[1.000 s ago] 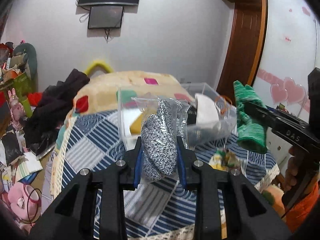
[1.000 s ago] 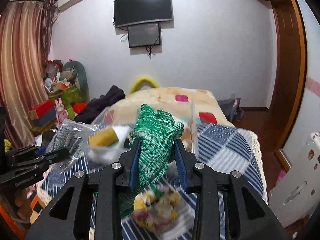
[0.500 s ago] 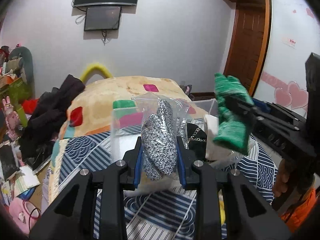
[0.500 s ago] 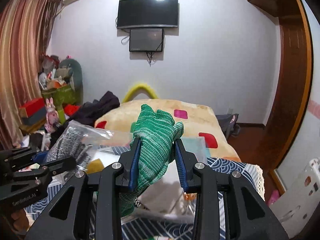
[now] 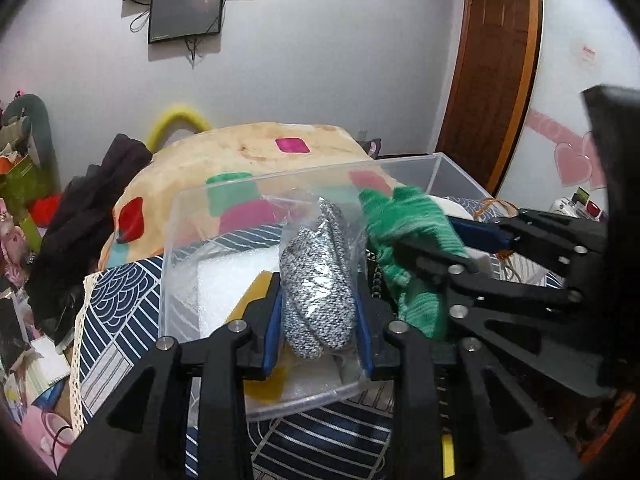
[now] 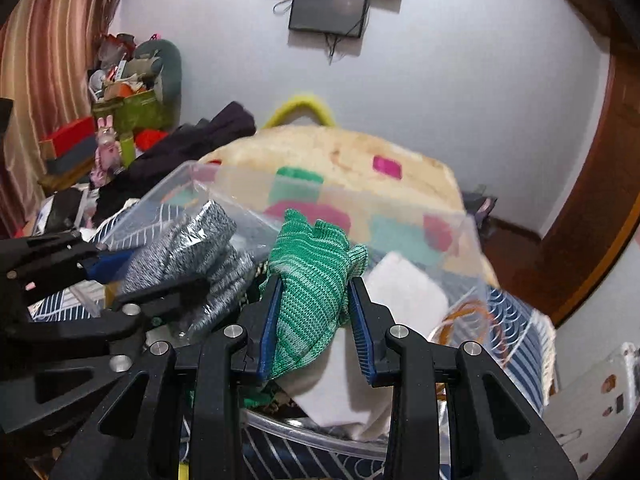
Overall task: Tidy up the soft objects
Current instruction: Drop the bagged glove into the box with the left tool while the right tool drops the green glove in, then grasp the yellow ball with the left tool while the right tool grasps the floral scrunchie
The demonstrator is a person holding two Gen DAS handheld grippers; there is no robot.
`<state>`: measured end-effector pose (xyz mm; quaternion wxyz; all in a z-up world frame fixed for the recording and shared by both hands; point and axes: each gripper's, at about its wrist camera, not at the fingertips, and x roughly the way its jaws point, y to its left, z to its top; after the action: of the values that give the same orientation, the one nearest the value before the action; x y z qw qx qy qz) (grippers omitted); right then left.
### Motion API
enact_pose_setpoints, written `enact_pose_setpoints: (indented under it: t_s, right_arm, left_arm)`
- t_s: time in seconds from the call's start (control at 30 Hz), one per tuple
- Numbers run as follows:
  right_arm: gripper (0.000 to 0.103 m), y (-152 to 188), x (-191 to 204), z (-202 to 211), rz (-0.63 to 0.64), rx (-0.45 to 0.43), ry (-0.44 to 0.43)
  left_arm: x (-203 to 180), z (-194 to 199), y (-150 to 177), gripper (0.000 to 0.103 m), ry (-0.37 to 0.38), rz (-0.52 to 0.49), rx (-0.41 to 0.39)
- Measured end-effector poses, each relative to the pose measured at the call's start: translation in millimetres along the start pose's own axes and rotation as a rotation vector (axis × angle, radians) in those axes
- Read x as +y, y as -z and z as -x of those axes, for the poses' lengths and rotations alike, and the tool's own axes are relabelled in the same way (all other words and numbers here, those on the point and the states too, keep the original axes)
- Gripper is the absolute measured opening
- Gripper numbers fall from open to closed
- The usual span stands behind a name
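Ahead of and below both claws sits the clear plastic bin (image 5: pixel 176 264), over which the left claw (image 5: pixel 318 312) pinches a slippery bagged grey knit glove (image 5: pixel 316 284) mid-body, while the right claw (image 6: pixel 314 308) clamps a limp, light green knit glove (image 6: pixel 312 280).

You get soft, even indoor light with faint shadows on the wall. Fisheye bending darkens your corners; motion blur smears the green glove (image 5: pixel 412 216).
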<state>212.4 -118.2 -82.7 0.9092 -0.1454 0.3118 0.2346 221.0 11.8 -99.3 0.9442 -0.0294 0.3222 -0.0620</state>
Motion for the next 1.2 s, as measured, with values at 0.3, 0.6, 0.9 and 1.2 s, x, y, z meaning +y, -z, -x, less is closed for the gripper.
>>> enact_pose_setpoints:
  t_s: [0.3, 0.6, 0.9, 1.2]
  right_arm:
    - [0.042, 2.7, -7.0, 8.5, -0.008, 0.029, -0.018]
    - [0.059, 5.3, -5.9, 47.9, -0.012, -0.055, -0.030]
    - [0.081, 14.4, -13.6, 86.3, -0.066, -0.159, -0.010]
    - [0.083, 43.8, -8.3, 92.4, -0.074, -0.140, -0.002]
  left_arm:
    - [1.5, 14.0, 5.1, 0.054, 0.005, 0.017, -0.004]
    - [-1.0, 51.5, 8.9, 0.067, 0.000, 0.012, -0.055]
    - [-16.7, 99.0, 19.2, 0.079, -0.002, -0.020, -0.133]
    - [-23.8, 103.6, 43.3, 0.080, 0.005, -0.013, -0.086]
